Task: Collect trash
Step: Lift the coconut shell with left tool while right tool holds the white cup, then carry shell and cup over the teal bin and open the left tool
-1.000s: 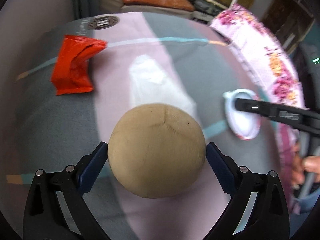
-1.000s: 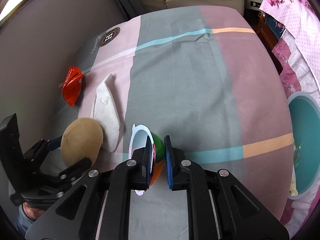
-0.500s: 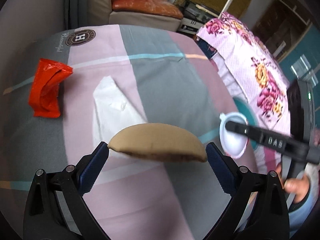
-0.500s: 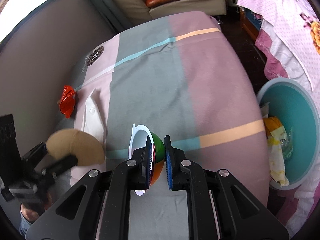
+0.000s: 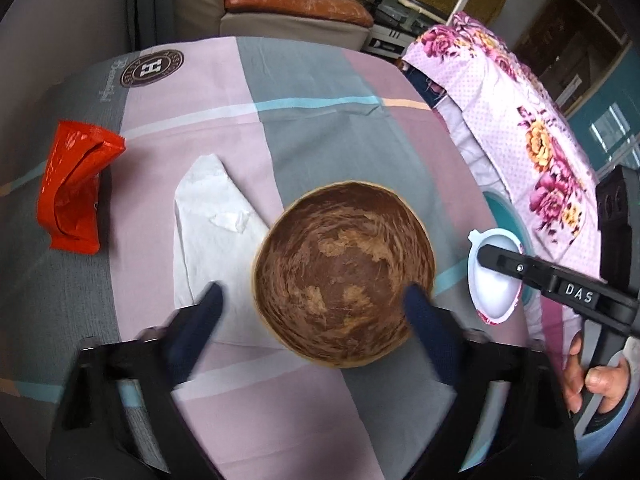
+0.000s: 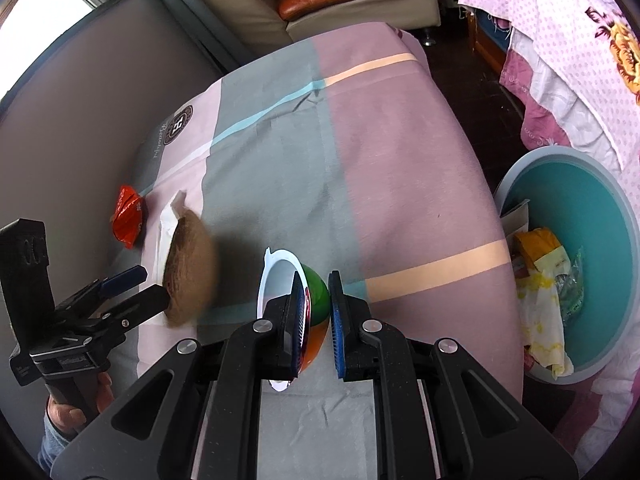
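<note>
My left gripper [image 5: 310, 304] holds a brown coconut-shell half [image 5: 344, 274] by its rim above the bed; its hollow inside faces the camera. It also shows in the right wrist view [image 6: 190, 270]. My right gripper [image 6: 314, 320] is shut on a small plastic cup [image 6: 314, 296] with a white rim and green-orange side, also seen in the left wrist view [image 5: 494, 276]. A red wrapper [image 5: 74, 192] and a white tissue [image 5: 212, 216] lie on the bedsheet. The teal trash bin [image 6: 580, 184] stands on the floor at the right.
The checked pink-grey sheet [image 6: 380, 152] covers the bed. The bin holds several wrappers [image 6: 540, 276]. A floral cloth [image 5: 532, 132] hangs at the right. A sofa [image 5: 292, 4] stands behind the bed. A grey wall [image 6: 80, 100] runs along the left.
The coconut shell has rotated in my left gripper: first its round outside showed, then its edge, now its hollow inside. Both grippers have risen and moved toward the right.
</note>
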`<action>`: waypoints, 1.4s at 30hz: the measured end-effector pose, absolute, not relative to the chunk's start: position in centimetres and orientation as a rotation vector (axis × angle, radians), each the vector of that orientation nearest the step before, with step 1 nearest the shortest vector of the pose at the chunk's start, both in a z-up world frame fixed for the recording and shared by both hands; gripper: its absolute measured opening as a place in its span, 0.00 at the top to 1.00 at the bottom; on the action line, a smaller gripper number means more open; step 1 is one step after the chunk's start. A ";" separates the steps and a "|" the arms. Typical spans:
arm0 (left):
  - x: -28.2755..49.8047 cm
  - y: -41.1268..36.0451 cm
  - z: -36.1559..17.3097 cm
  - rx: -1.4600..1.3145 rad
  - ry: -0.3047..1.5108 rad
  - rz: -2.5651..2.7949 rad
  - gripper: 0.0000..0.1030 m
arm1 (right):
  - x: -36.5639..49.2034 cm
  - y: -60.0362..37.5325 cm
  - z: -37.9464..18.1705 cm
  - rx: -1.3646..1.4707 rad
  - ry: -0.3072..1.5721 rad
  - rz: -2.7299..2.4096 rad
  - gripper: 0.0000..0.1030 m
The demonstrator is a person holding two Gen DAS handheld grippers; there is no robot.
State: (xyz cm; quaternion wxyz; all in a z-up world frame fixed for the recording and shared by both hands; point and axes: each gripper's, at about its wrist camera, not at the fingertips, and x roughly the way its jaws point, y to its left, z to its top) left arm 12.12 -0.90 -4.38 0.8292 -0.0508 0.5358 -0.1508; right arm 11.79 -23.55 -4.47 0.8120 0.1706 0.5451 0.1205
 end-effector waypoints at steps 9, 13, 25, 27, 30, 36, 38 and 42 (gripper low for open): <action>12.7 -1.5 -6.6 -0.086 1.209 -0.320 0.57 | 12.1 -24.0 -4.8 0.361 1.163 0.240 0.89; 12.6 -1.9 -6.1 -0.085 1.189 -0.305 0.85 | 12.2 -24.1 -4.9 0.358 1.159 0.230 0.89; 11.0 -5.9 -2.4 0.060 1.065 -0.271 0.92 | 11.3 -26.4 -4.8 0.395 1.134 0.225 0.89; 10.6 -6.5 -2.4 0.065 1.071 -0.280 0.93 | 11.1 -26.9 -4.8 0.405 1.129 0.225 0.89; 10.2 -7.6 -1.9 0.079 1.062 -0.296 0.93 | 10.7 -27.7 -4.6 0.419 1.118 0.220 0.89; 9.8 -10.3 -0.8 0.103 1.047 -0.330 0.92 | 9.8 -30.1 -4.0 0.455 1.080 0.194 0.89; 9.8 -11.6 -0.6 0.109 1.046 -0.349 0.92 | 9.6 -30.9 -3.8 0.464 1.070 0.184 0.89; 9.8 -14.3 -0.4 0.124 1.048 -0.389 0.92 | 8.6 -33.6 -3.3 0.488 1.037 0.143 0.89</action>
